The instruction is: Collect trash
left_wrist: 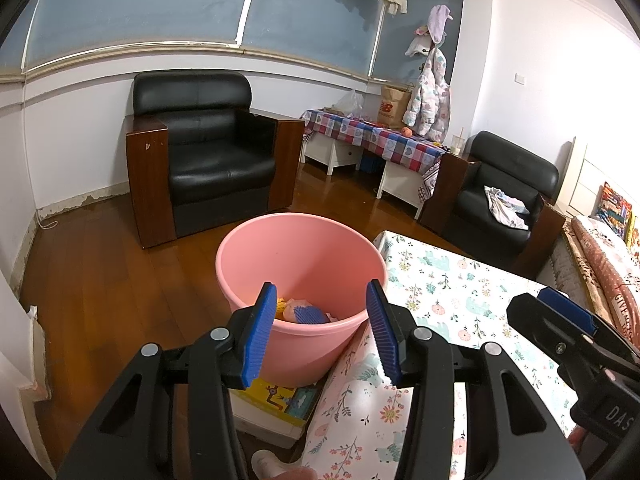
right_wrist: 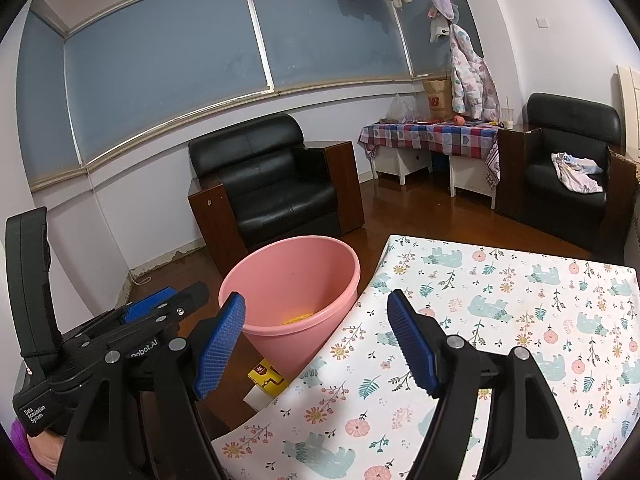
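1. The left claw (left_wrist: 322,328) is spread and holds nothing.
2. The right claw (right_wrist: 316,346) is spread too.
3. Just ahead of both stands the pink bucket (left_wrist: 300,264), trash (left_wrist: 304,314) inside.

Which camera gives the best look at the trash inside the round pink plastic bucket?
The left wrist view: it looks down into the round pink plastic bucket, showing the trash, yellow, pink and blue pieces at the bottom. In the right wrist view the near rim hides all but a yellow sliver.

pink bucket (right_wrist: 294,280) contents mostly hidden behind rim | colourful box (left_wrist: 280,398) (under bucket) partly covered
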`<action>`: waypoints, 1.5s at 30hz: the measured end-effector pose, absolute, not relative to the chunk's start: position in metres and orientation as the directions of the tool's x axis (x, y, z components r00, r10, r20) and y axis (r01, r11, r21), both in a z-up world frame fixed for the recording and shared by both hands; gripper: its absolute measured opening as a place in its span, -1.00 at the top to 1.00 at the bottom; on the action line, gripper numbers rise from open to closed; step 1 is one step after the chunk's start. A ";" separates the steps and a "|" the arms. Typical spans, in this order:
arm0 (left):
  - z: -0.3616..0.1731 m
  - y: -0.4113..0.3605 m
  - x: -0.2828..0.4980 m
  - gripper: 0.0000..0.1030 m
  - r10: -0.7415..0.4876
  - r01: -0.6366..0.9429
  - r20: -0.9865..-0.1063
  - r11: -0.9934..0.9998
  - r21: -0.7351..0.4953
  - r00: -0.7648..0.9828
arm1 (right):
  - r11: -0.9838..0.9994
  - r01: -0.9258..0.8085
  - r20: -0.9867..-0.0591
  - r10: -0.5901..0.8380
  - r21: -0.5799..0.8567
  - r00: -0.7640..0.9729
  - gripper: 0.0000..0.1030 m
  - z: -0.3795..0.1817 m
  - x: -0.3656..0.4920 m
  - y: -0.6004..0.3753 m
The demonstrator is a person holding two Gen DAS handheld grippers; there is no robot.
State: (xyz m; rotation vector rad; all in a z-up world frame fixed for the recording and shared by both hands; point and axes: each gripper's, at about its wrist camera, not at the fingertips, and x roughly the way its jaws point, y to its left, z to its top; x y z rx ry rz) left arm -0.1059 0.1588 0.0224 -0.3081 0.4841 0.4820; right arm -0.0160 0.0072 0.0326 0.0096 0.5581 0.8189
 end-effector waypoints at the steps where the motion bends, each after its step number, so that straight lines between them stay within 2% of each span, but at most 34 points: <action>1: 0.023 0.158 -0.106 0.09 0.366 -0.508 -0.511 0.844 -0.169 0.778 | 0.691 -0.689 -0.468 0.694 0.219 0.548 -0.40 0.033 -0.016 0.007; 45: 0.020 0.152 -0.104 0.09 0.370 -0.512 -0.518 0.844 -0.160 0.771 | 0.691 -0.687 -0.468 0.694 0.223 0.547 -0.40 0.031 -0.020 0.000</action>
